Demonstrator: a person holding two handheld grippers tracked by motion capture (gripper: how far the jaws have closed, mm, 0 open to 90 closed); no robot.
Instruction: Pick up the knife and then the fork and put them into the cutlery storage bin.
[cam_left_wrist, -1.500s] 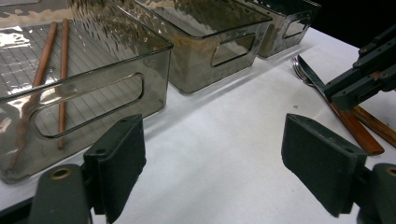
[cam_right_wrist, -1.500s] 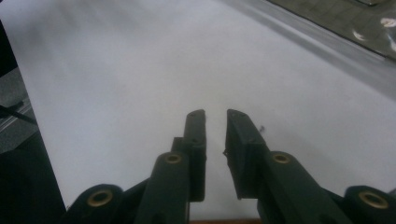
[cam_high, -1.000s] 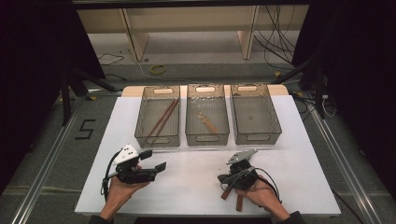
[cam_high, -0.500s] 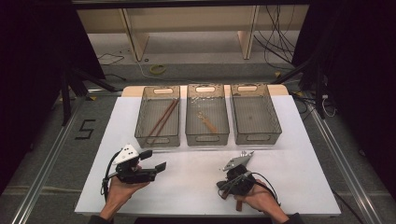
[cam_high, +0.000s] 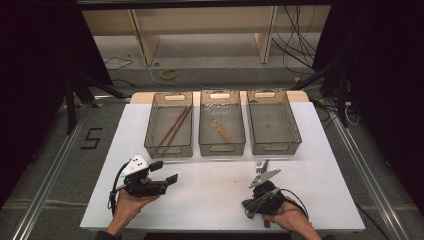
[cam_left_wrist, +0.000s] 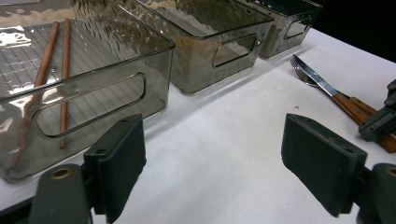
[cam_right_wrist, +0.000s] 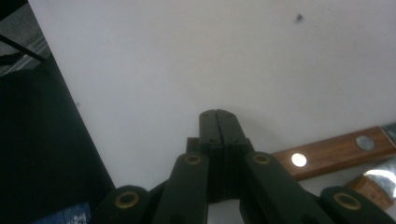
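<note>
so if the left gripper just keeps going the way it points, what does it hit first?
Probably nothing soon: the left gripper, jaws open, faces bare white table. Farther on lie the knife and fork at right; depth unclear.

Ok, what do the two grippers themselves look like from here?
Both are black. The left gripper carries a white plate with dark dots; its jaws end in flat rectangular pads. The right gripper has a grey three-cornered plate and brass-coloured rivets. A black cable trails from each.

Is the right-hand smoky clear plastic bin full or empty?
Empty: the right-hand smoky clear plastic bin shows only its bare ribbed floor in the high view, with nothing lying inside.
</note>
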